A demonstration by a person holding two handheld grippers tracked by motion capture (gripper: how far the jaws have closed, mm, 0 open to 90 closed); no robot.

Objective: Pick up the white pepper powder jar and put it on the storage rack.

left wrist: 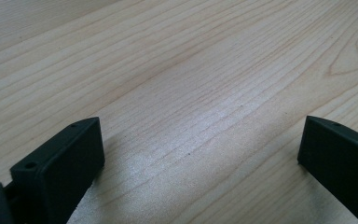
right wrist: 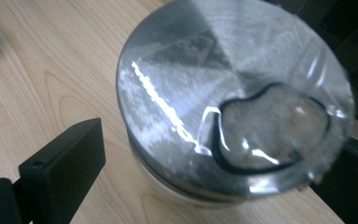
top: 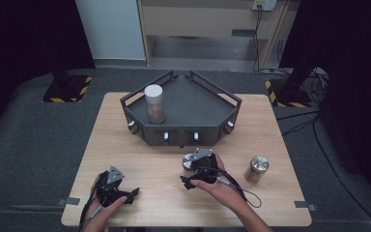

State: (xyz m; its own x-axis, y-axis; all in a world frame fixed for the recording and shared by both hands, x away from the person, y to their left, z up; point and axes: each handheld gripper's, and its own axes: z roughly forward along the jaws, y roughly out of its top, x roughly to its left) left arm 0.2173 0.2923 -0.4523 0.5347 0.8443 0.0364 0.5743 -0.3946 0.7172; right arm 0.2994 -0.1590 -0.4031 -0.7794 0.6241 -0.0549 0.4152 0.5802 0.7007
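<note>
I have the left gripper [top: 131,193] low over the tabletop [top: 140,159] near its front left corner, hand behind it, and its own view shows the jaws spread wide over bare wood grain. Toward the middle, the right gripper [top: 186,173] is angled down at a metal-lidded jar [right wrist: 233,107] standing just in front of the dark tray [top: 183,133]. Its view shows the jaws wide on either side of the lid, the left one clear of it.
</note>
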